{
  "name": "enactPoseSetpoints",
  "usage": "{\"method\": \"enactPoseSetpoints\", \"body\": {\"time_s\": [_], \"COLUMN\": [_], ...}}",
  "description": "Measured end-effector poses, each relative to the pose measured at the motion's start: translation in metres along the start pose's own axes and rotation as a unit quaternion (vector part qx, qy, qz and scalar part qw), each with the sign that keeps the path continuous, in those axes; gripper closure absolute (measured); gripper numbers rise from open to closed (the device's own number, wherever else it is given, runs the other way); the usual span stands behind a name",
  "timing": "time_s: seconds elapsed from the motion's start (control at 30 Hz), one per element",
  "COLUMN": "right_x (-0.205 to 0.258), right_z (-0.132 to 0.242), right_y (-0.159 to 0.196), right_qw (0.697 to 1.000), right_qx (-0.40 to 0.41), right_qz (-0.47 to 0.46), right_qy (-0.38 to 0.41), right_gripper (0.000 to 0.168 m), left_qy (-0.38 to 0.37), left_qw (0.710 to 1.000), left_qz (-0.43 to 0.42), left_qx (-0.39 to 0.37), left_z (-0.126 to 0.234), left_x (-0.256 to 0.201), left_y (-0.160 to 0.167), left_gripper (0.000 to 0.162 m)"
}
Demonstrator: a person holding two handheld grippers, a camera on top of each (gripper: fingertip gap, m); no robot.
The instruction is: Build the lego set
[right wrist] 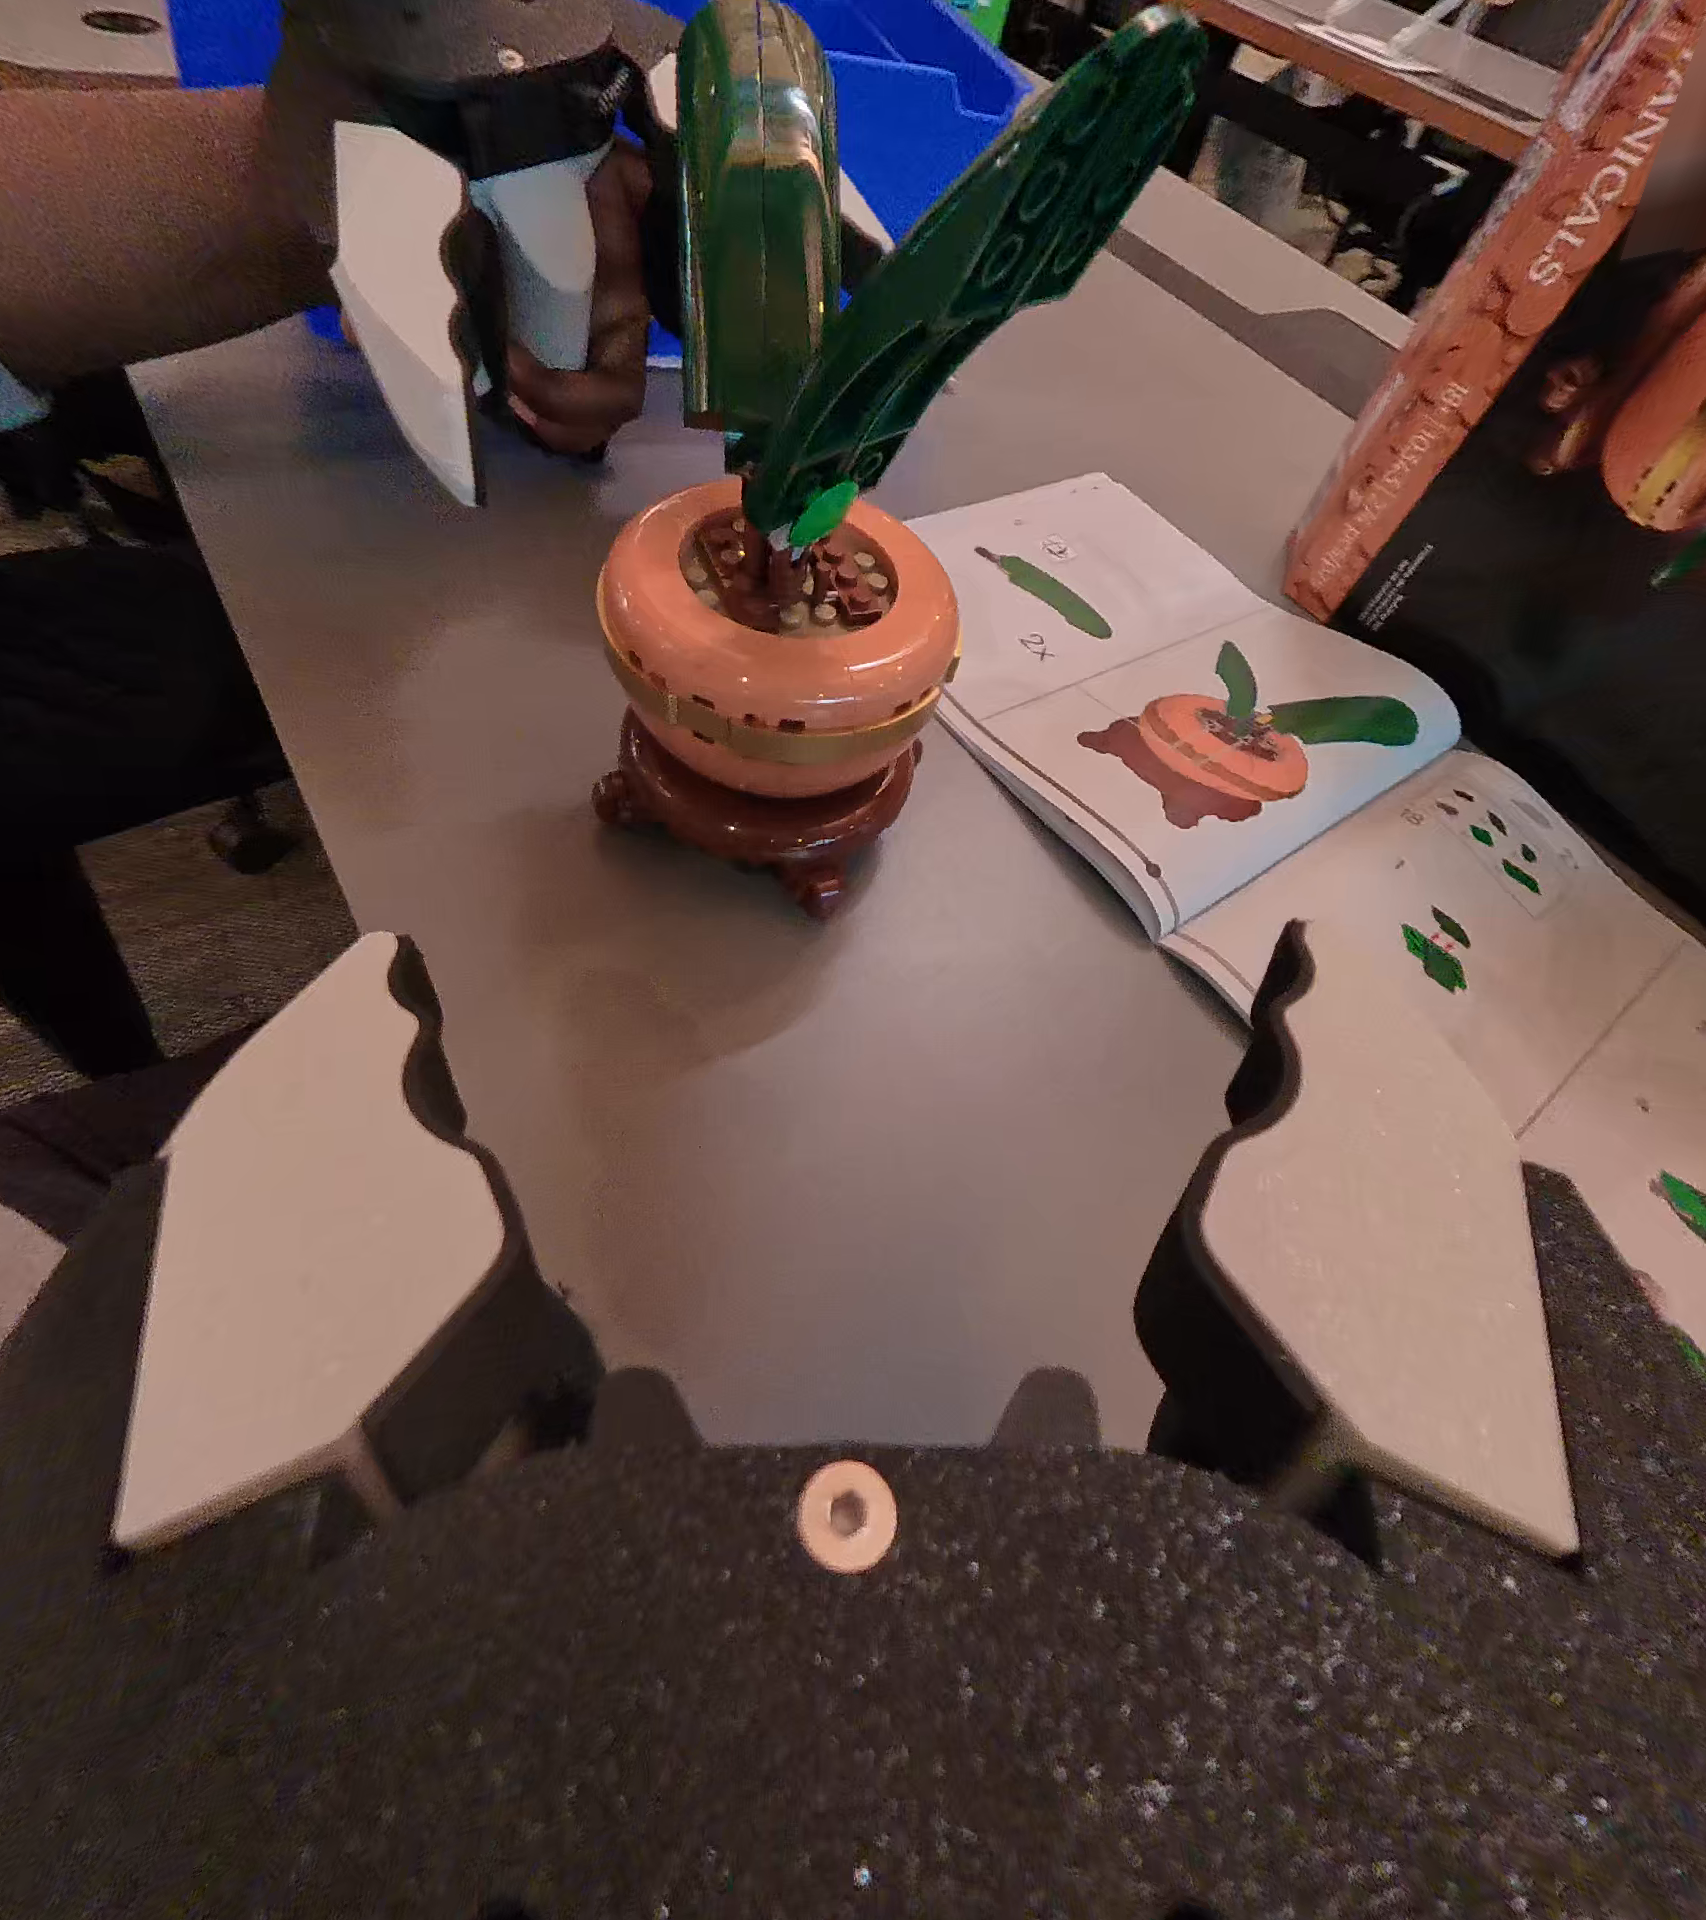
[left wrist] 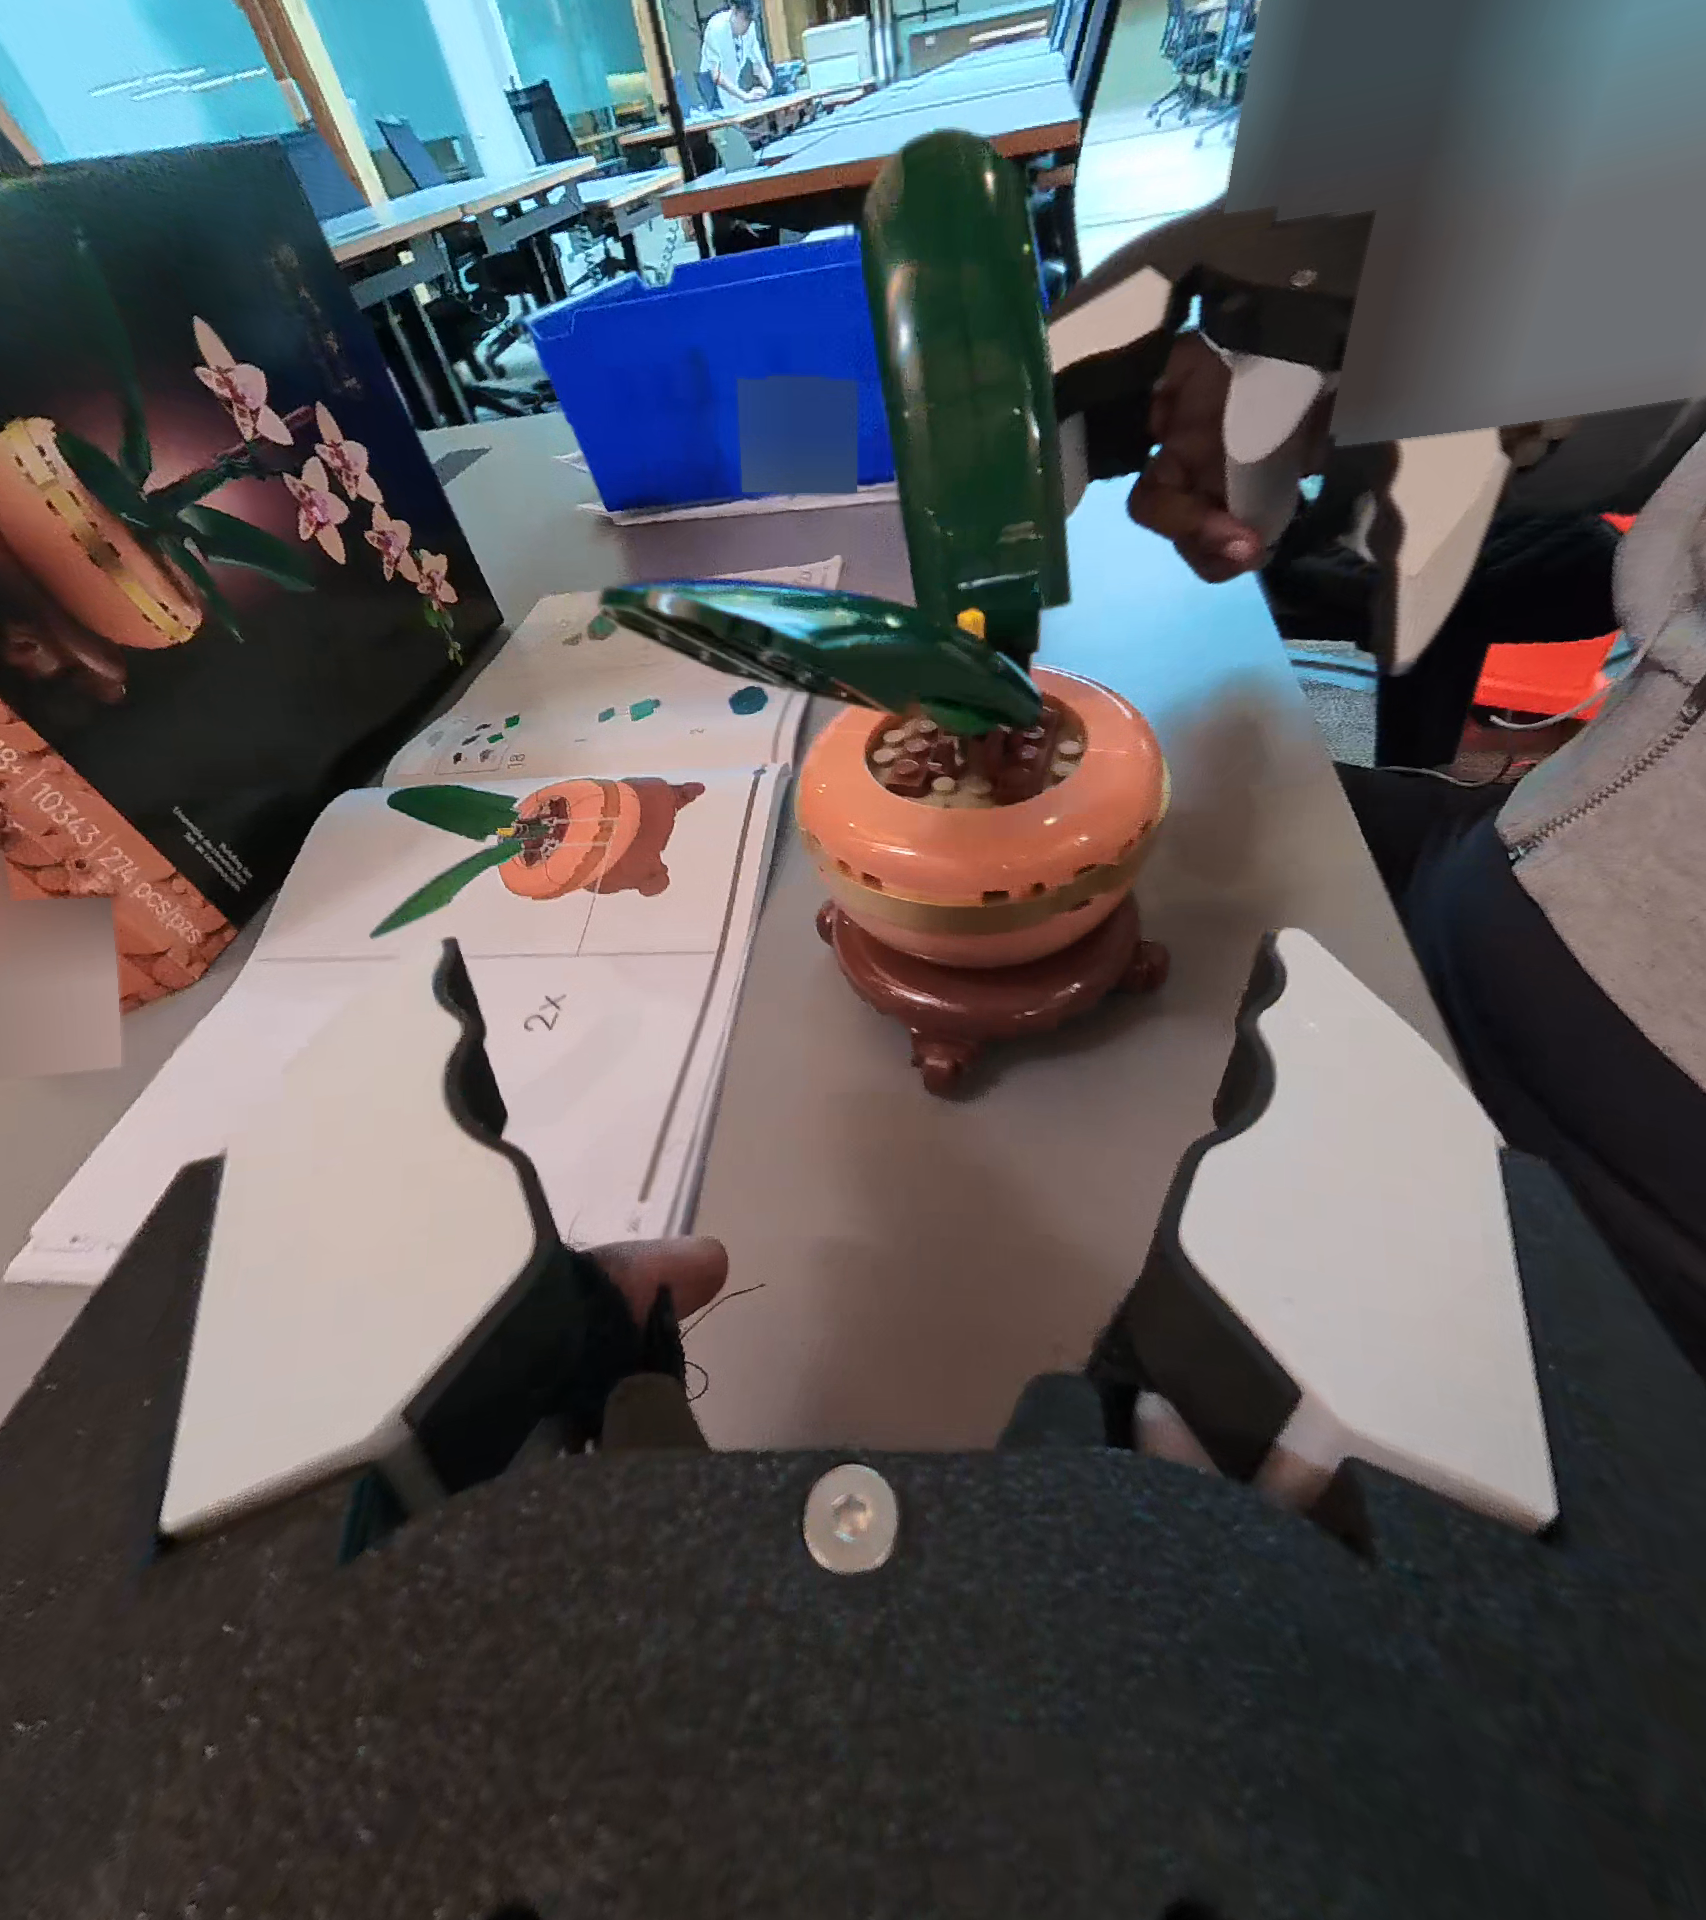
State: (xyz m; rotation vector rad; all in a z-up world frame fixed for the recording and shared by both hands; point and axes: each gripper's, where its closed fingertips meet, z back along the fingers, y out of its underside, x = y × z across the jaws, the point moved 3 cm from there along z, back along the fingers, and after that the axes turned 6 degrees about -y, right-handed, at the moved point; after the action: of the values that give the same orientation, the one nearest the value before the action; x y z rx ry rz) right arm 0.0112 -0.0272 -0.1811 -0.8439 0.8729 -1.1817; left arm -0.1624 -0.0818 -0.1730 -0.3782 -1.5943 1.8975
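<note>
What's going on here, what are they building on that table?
A person with a two-finger gripper in each hand is building a lego plant. The pink pot stands on its brown stand on the grey table, with two dark green leaves already plugged into the studded top. Both the left gripper and the right gripper are open and empty, facing the pot from opposite sides. An open instruction booklet and the set's box sit beside it.

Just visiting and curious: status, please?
Left gripper and right gripper open, empty. Pot upright, two leaves attached. Nothing in the way.
</note>
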Motion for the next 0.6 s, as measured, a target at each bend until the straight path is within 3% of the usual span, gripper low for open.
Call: {"method": "enactPoseSetpoints", "body": {"time_s": [0.47, 0.6], "right_x": [0.043, 0.045], "right_z": [0.001, 0.005], "right_y": [-0.007, -0.013], "right_qw": [0.994, 0.992], "right_qx": [-0.016, -0.023], "right_qz": [-0.052, -0.056], "right_qy": [0.091, 0.115], "right_gripper": [0.022, 0.023], "left_qy": [0.148, 0.158], "left_qw": [0.988, 0.986], "left_qz": [-0.012, -0.015], "left_qx": [0.050, 0.051], "left_z": [-0.022, -0.023], "left_x": [0.019, 0.027], "left_y": [0.015, 0.017], "left_gripper": [0.034, 0.035]}}
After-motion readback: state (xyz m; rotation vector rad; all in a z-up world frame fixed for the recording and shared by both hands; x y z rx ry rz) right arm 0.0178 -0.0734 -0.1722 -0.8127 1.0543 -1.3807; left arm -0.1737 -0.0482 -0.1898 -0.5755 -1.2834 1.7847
